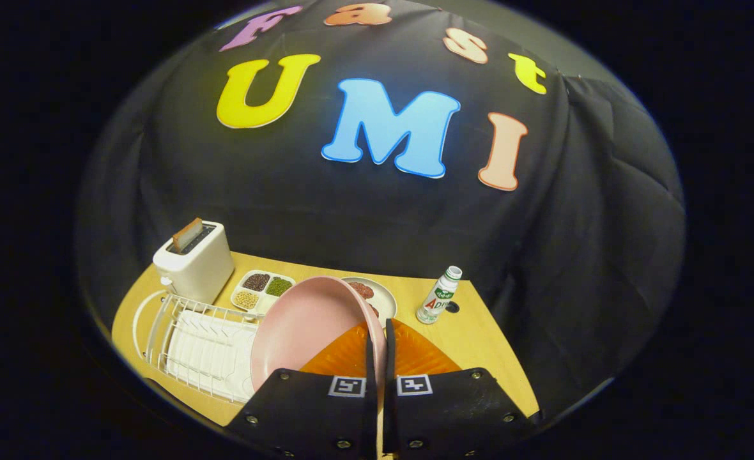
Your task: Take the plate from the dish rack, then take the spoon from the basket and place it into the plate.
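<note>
Clearly the gripper (377,348) has the pink plate (310,329) by its rim: the two fingers (370,358) stand almost together, with only a sliver between them, and the plate's right edge sits in that sliver, pinched from both sides. The plate is tilted, its hollow face turned toward the camera and to the left, so most of it hangs to the left of the fingers and above the white wire dish rack (198,345), whose near slots lie below it. It looks lifted clear of the rack (though whether its lower edge touches a wire cannot be told from here).

Beneath and just ahead of the fingers lies an orange ribbed mat (415,354) on the wooden table (479,338). Beyond the plate sit a white toaster (195,262) with a slice in its slot, a divided tray of beans (262,291), a pale dish (380,297) with something reddish in it, and a small bottle (439,295) to the right.

By the look of it the first step is nearly done and what remains of it is setting the plate down flat. That turns on the plate's lean: its weight lies left of the grip, so the wrist would need to roll it level over the mat straight ahead. The basket and spoon cannot be made out yet.
</note>
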Tool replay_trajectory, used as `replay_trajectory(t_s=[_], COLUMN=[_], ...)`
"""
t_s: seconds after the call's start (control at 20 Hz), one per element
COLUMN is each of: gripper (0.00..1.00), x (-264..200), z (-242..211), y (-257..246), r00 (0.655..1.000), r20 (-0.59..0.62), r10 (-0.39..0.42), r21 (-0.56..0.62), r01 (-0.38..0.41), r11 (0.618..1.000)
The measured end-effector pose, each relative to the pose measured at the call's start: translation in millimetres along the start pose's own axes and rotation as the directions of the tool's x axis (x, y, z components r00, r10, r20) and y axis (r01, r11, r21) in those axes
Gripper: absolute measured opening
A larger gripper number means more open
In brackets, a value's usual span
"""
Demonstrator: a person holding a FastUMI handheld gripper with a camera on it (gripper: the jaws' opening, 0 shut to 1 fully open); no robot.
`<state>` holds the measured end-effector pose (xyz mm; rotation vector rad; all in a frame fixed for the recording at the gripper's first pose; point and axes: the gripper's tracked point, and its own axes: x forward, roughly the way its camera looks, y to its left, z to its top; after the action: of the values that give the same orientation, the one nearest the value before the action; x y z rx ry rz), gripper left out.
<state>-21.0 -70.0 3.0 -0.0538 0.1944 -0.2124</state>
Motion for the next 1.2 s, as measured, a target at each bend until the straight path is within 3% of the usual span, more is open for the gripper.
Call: replay_trajectory(t_s=[0.15, 0.35, 0.55, 0.75, 1.0, 1.2], gripper=[0.03, 0.03, 0.03, 0.03, 0.03, 0.04], x=[-20.0, -48.6, -64.7, -70.3, -63.5, -53.0], z=[-11.5, -41.1, -78.5, -119.5, -176.7, -231.1], y=[-28.6, -58.4, -89.9, -111.8, -109.1, -98.8], r00=[0.996, 0.978, 0.97, 0.964, 0.924, 0.892], r20=[0.009, 0.019, 0.008, -0.043, -0.099, -0.163], r10=[0.091, 0.209, 0.245, 0.262, 0.369, 0.422], r21=[0.103, 0.242, 0.309, 0.312, 0.456, 0.473], r01=[-0.091, -0.207, -0.235, -0.236, -0.287, -0.305], r11=[0.99, 0.948, 0.921, 0.92, 0.842, 0.826])
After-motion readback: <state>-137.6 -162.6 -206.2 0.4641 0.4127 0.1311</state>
